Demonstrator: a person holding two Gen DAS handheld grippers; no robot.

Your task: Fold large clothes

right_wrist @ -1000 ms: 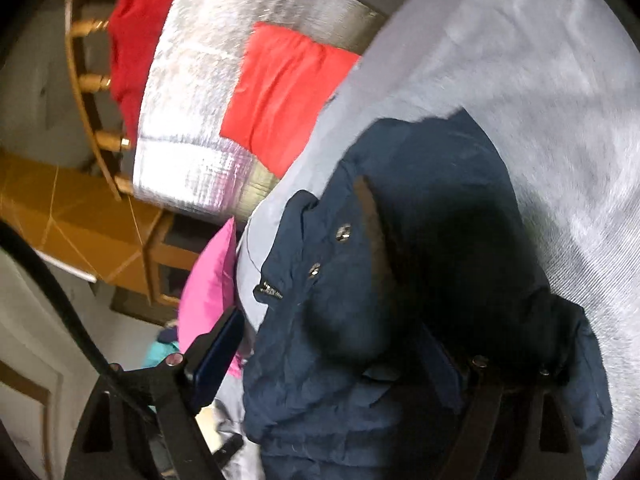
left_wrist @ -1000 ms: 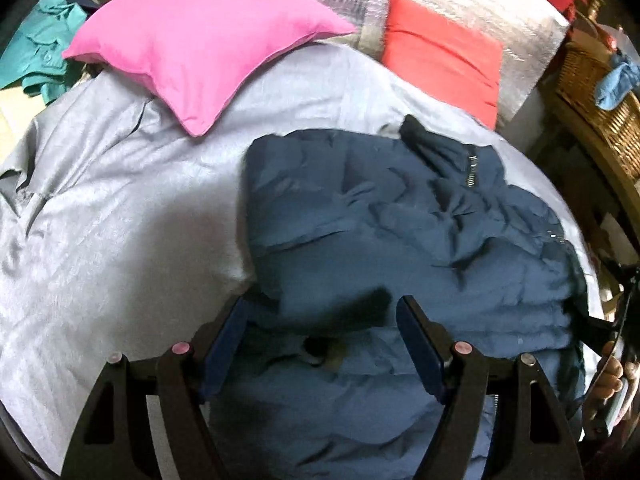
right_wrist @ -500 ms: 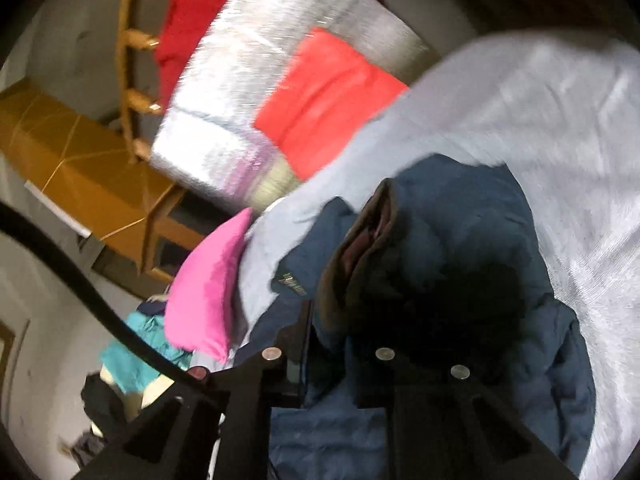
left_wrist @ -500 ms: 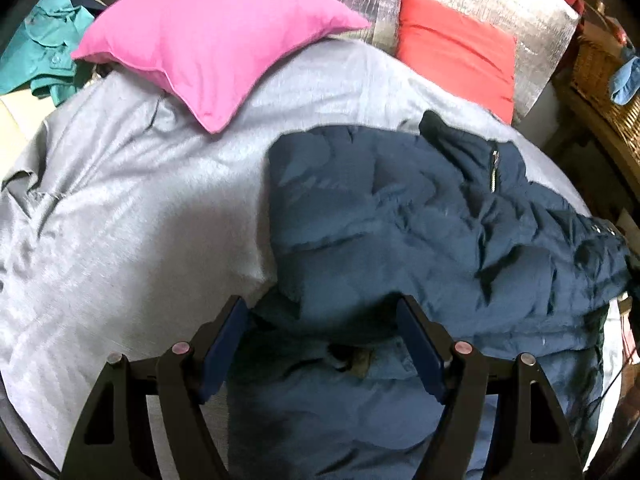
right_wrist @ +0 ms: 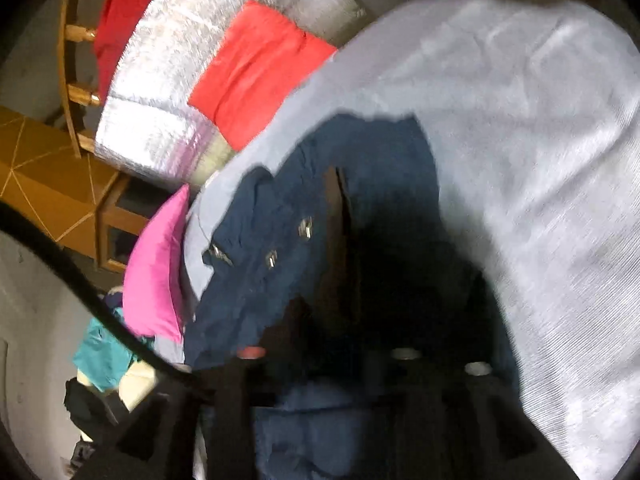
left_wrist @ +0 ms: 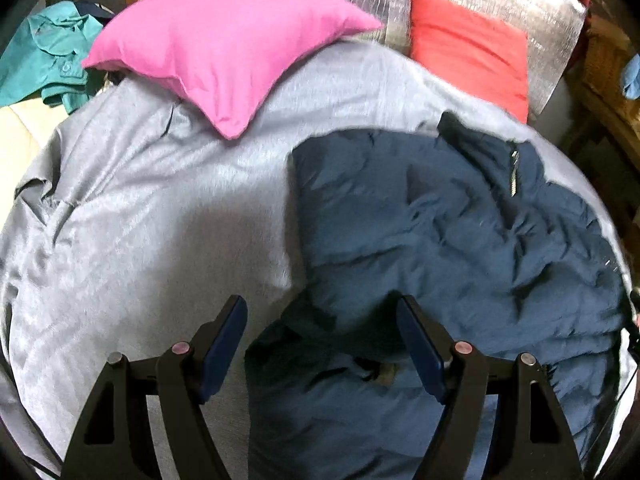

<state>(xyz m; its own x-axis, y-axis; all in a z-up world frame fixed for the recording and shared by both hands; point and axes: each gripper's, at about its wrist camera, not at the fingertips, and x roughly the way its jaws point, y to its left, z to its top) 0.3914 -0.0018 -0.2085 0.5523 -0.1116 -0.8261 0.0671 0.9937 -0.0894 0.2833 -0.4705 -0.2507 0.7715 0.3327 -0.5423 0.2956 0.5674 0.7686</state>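
Navy puffer jacket (left_wrist: 460, 240) lies on the grey bed sheet (left_wrist: 152, 216), right-of-centre in L wrist view, already doubled over itself: upper layer w/ collar and zip (left_wrist: 513, 174) toward the far side, lower layer reaching under the L gripper (left_wrist: 322, 346). L jaws spread wide, nothing between them, poised over the near-left edge of the fold. R gripper (right_wrist: 352, 344) sits low against the jacket's snap-button edge (right_wrist: 288, 244); jaws look pressed nearly together w/ dark fabric bunched at them, prob. pinching the jacket, but shadow + blur stop me confirming. Step in hand (judgement): carrying one side across to make the next fold. To do well: bite through both layers near a corner, not the slippery outer shell alone; puffy fill springs back, so lay the flap flat and press the air out along the crease; keep edges square w/ the layer below; L should pin the crease line while R travels. Hard to read: R fingertips lost in shadow; sleeves not visible, likely tucked inside; jacket's right edge cut off at frame rim; small tan patch (left_wrist: 386, 376) in the fold, unidentifiable. Pink pillow (left_wrist: 224, 44) and red cushion (left_wrist: 468, 46) sit well apart at the bed head.
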